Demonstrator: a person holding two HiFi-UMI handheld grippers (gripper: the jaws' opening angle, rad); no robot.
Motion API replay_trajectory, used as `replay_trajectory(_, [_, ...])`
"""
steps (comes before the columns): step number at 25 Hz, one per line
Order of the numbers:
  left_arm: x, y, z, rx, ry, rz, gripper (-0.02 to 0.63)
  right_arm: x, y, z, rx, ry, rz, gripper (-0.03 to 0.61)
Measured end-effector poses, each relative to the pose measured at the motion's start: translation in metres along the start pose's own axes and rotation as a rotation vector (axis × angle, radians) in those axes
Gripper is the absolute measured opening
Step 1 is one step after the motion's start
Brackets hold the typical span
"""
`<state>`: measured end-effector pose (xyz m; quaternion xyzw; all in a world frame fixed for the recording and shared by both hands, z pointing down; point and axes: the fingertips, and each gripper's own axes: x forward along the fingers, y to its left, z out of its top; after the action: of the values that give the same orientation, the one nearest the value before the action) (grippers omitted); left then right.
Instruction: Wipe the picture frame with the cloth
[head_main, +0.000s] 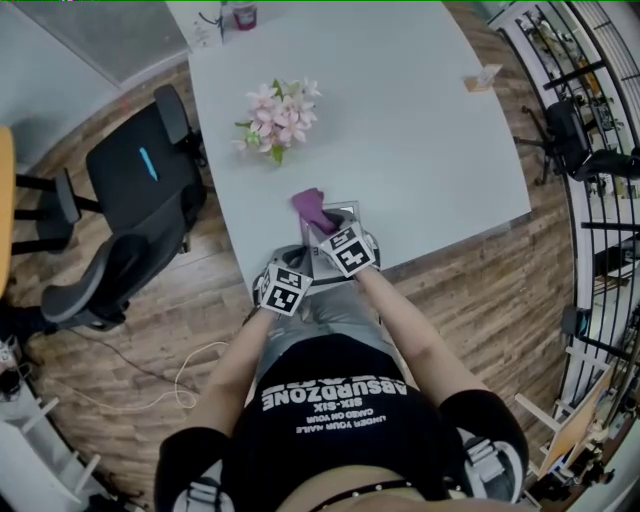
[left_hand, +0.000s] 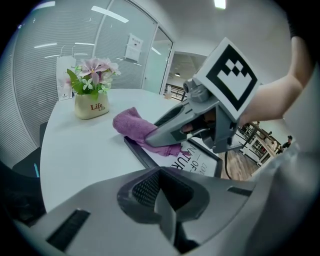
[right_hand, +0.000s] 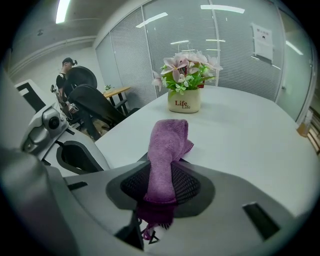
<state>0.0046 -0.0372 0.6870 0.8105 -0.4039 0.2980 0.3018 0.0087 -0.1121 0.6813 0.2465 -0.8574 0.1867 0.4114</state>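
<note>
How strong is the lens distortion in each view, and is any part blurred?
Head view: fisheye curves the table edges. Left gripper view: dark rounded corners, the left gripper looks soft. Right gripper view: same vignette, the cloth sharp.

At table (head_main: 420, 130) edge, frame (left_hand: 197, 161) under cloth (head_main: 312, 209), flowers (head_main: 278, 115) behind

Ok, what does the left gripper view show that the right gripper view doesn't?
Only the left gripper view shows the printed face of the picture frame and the right gripper from outside, over the cloth. Only the right gripper view shows the cloth clamped between that gripper's jaws, plus office chairs. Both show the cloth, the flower pot and the white table.
</note>
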Motion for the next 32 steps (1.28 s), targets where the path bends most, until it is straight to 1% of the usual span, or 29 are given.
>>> replay_trajectory(7, [0.0, 0.0, -0.001, -0.016, 0.005, -0.014, 0.015, -0.005, -0.011, -0.007, 0.002, 0.016, -0.03, 0.133])
replay_trajectory(18, [0.0, 0.0, -0.001, -0.007, 0.01, -0.004, 0.015, -0.02, -0.037, -0.022, 0.044, 0.031, -0.097, 0.133])
replay_trajectory(23, [0.0, 0.001, -0.001, -0.016, 0.009, 0.001, 0.015, -0.029, -0.049, -0.027, 0.074, 0.022, -0.12, 0.134])
replay_trajectory(32, [-0.002, 0.0, -0.001, -0.018, 0.006, 0.012, 0.015, -0.045, -0.064, -0.03, 0.09, 0.018, -0.163, 0.137])
